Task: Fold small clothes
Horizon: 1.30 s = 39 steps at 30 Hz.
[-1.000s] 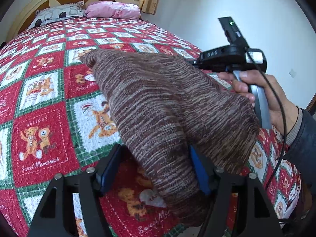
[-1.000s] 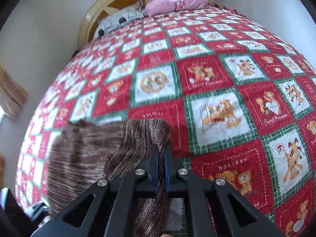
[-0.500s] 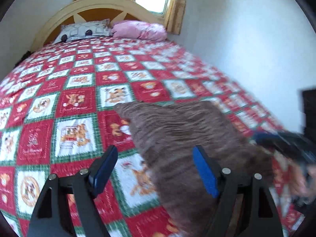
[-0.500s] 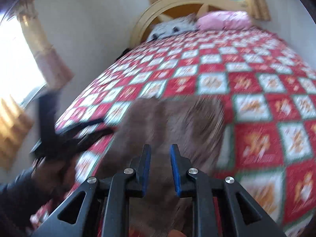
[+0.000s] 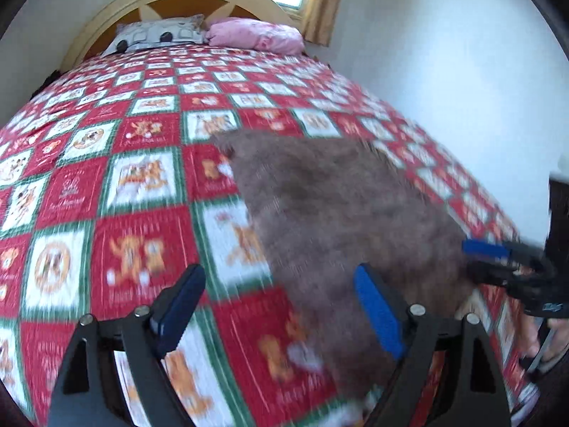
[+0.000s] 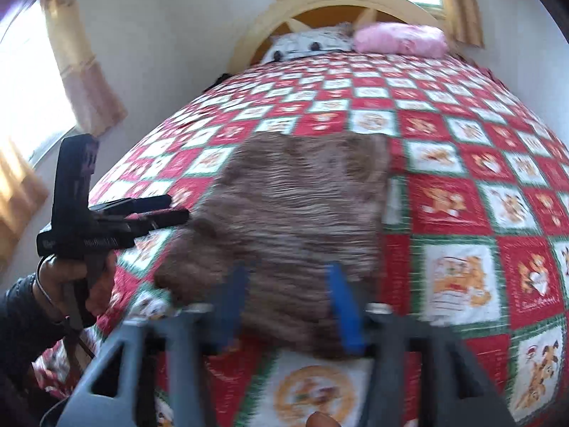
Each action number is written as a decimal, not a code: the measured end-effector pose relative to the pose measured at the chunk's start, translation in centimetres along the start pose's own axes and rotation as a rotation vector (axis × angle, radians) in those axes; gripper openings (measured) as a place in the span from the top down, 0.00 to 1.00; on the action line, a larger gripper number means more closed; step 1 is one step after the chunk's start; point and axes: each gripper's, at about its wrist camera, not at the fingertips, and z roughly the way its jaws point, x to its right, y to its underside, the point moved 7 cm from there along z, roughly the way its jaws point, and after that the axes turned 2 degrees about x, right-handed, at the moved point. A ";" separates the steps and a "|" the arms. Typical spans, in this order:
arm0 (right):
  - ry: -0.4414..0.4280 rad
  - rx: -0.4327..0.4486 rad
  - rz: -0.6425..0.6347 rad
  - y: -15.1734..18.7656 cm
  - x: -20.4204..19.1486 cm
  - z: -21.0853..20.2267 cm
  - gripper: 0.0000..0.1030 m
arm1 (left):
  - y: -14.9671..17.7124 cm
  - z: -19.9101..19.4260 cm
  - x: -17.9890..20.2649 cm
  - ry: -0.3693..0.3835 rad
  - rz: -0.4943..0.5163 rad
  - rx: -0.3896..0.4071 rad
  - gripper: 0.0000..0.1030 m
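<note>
— On the bed [image 5: 142, 185], what differs from a second ago?
— Back then the left gripper [image 5: 281, 306] had the brown knit [image 5: 338, 206] hanging between its pads, and the right gripper [image 6: 288, 306] was pressed together on a corner of it. Now the knit lies flat on the red quilt, near the foot of the bed, and neither gripper pinches it.
— How do the jaws stand?
— Both are opening. The left is spread wide, its right pad over the knit's near edge, its left pad over bare quilt. The right is partly spread, with the knit's near edge seen between its pads but not pressed.
— Any containers?
— None that I can make out.
— What's hard to see?
— Both views are smeared by motion, so the knit's folds and edges are unclear. Its near edge is hidden behind the grippers. In the left view the right gripper shows only as blue pads at the right rim; the hand [image 6: 71, 281] on the left gripper is partly cut off.
</note>
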 end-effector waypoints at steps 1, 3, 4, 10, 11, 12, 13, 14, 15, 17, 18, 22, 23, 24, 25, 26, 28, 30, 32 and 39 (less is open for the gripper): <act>-0.005 -0.011 -0.026 0.2 -0.9 0.4 0.42 | 0.6 0.3 0.4 -0.021 0.018 -0.022 0.14; -0.009 -0.032 -0.055 0.8 -1.8 1.3 0.42 | 2.5 1.2 0.7 -0.071 0.057 -0.073 0.14; -0.008 -0.049 -0.051 1.3 -2.0 1.9 0.42 | 3.0 1.4 0.5 -0.080 0.054 -0.084 0.13; 0.043 -0.081 -0.054 2.8 -1.9 2.8 0.42 | 3.2 1.1 0.4 -0.091 0.055 -0.088 0.08; 0.022 -0.055 -0.040 2.3 -1.9 2.1 0.42 | 3.2 0.9 0.3 -0.081 0.048 -0.085 0.08; 0.006 -0.024 -0.030 1.8 -1.9 1.4 0.42 | 3.3 0.9 0.1 -0.075 0.036 -0.086 0.07; 0.006 0.013 -0.031 1.1 -1.9 0.7 0.42 | 3.4 0.9 -0.1 -0.069 0.025 -0.086 0.06; 0.018 0.042 -0.037 0.5 -1.8 0.3 0.42 | 3.5 1.0 -0.2 -0.062 0.015 -0.084 0.06; 0.035 0.059 -0.037 -0.1 -1.4 0.1 0.42 | 3.5 1.0 -0.2 -0.063 0.015 -0.085 0.05; 0.084 0.058 -0.021 -1.1 -0.2 1.0 0.42 | 3.6 1.0 0.1 -0.075 0.027 -0.087 0.05; 0.111 0.050 -0.013 -1.2 0.6 1.5 0.43 | 3.6 1.1 0.1 -0.080 0.031 -0.088 0.04; 0.152 -0.052 0.019 0.7 3.5 4.6 0.67 | 3.5 1.4 0.0 -0.079 0.026 -0.099 0.01; 0.140 -0.036 0.016 0.9 3.6 4.5 0.67 | 3.5 1.4 0.0 -0.080 0.028 -0.099 0.01; 0.132 -0.025 0.016 0.9 3.7 4.3 0.67 | 3.4 1.5 0.1 -0.083 0.031 -0.099 0.01; 0.127 -0.021 0.019 0.9 3.8 4.1 0.67 | 3.5 1.4 0.1 -0.084 0.033 -0.100 0.00; 0.124 -0.019 0.021 0.9 3.8 4.0 0.67 | 3.5 1.5 0.1 -0.085 0.035 -0.103 0.00; 0.119 -0.020 0.014 0.8 3.7 3.9 0.67 | 3.4 1.4 0.1 -0.085 0.035 -0.110 0.01; 0.110 -0.028 0.002 0.4 3.6 3.6 0.67 | 3.2 1.2 0.2 -0.091 0.044 -0.113 0.01; 0.089 -0.020 0.018 -0.2 3.9 2.6 0.66 | 2.8 0.8 0.2 -0.097 0.064 -0.107 0.01; 0.114 0.035 0.075 -4.1 7.5 2.2 0.32 | 0.8 0.0 0.1 -0.090 0.061 -0.064 0.01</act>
